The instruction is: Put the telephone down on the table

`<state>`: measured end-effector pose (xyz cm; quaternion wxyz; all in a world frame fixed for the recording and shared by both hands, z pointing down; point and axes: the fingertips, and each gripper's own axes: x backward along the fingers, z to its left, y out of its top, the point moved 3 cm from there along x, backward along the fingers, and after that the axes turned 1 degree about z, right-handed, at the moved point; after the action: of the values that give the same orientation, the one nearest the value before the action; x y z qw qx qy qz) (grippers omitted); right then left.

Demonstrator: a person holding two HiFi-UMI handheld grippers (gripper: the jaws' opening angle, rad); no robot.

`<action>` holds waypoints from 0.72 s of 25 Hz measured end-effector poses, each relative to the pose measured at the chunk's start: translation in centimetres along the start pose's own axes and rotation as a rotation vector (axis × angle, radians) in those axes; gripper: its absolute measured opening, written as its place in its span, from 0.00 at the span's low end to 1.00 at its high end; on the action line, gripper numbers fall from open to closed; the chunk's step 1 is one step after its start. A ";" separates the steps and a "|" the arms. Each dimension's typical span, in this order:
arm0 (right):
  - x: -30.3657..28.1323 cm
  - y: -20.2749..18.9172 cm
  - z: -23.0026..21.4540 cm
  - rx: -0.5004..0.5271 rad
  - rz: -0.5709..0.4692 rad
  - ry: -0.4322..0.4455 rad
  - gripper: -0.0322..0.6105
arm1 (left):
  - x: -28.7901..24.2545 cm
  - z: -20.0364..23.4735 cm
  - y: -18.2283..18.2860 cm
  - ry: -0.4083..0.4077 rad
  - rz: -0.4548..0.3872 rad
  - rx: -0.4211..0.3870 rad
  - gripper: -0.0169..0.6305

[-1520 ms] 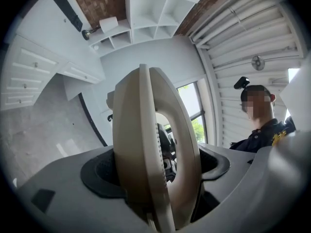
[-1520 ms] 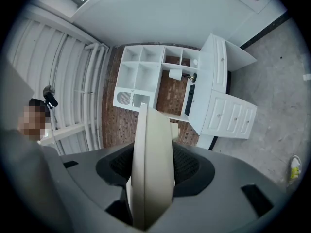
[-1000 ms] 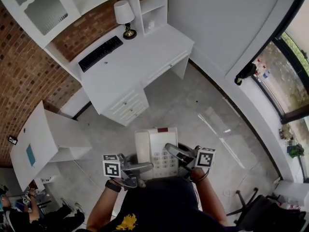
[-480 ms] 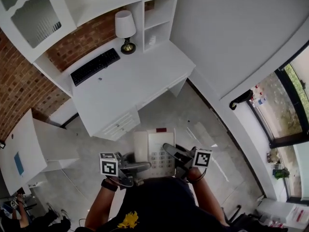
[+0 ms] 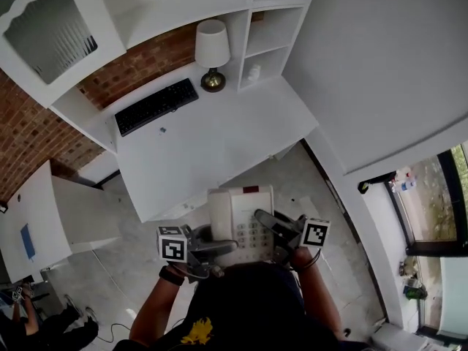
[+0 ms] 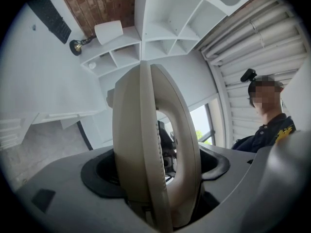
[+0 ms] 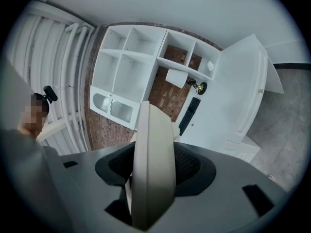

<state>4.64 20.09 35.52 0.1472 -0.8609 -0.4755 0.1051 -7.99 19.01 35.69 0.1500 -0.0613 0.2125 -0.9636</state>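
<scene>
A cream desk telephone [image 5: 241, 219] with a keypad and a handset on its left side hangs in the air just before the front edge of the white desk [image 5: 219, 145]. My left gripper [image 5: 221, 250] is shut on its near left edge. My right gripper [image 5: 266, 222] is shut on its right side. The left gripper view shows the telephone [image 6: 153, 144] edge-on, clamped between that left gripper's [image 6: 156, 193] grey jaws. In the right gripper view the telephone's edge [image 7: 153, 164] fills the right gripper's [image 7: 150, 183] jaws, with the desk [image 7: 233, 106] beyond.
On the desk's far part lie a black keyboard [image 5: 156, 106] and a white-shaded lamp [image 5: 213, 50], with a small object [image 5: 162, 130] near the keyboard. Shelves [image 5: 278, 28] rise behind. A white side table [image 5: 44, 218] stands left; a window [image 5: 428, 218] is right.
The telephone and both grippers have come closer to the desk, whose front edge now lies just beyond the telephone. Both grips stay the same.
</scene>
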 end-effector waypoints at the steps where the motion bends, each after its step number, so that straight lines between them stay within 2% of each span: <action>1: -0.6 0.7 -0.2 0.000 0.017 0.005 0.39 | -0.1 0.3 0.6 0.009 -0.005 0.001 0.70; 5: -3.4 2.5 -1.2 -0.003 0.107 0.024 0.39 | 0.4 1.7 2.6 0.053 -0.043 0.013 0.70; 8: -5.6 4.7 -2.4 -0.016 0.157 0.063 0.39 | 0.5 2.9 5.1 0.090 -0.126 0.002 0.70; 12: -8.9 10.1 -4.3 -0.027 0.223 0.131 0.38 | -1.2 5.1 10.2 0.142 -0.228 -0.030 0.70; 18: -14.2 19.1 -5.7 0.008 0.382 0.244 0.38 | -4.2 7.2 18.2 0.253 -0.394 -0.098 0.70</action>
<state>14.07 -2.55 34.69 0.1844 -0.9411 -0.2821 0.0278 2.09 1.78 34.18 -0.0719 0.0127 0.2603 -0.9628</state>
